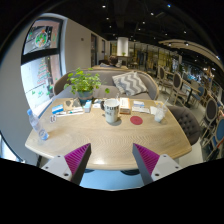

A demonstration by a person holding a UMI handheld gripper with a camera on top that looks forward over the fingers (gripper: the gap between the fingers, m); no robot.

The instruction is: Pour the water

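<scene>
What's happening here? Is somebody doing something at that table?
A person is holding a gripper out toward a light wooden table. Its two fingers are open and hold nothing. On the table, well beyond the fingers, stand a mug, a potted plant and a white cup. Nothing is being poured yet.

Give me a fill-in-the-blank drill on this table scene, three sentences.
1. The hand-held gripper has its fingers ____, holding nothing.
2. The mug stands on the table, ____ the fingers.
3. The potted plant has ____ leaves.

Missing words: open; beyond; green
</scene>
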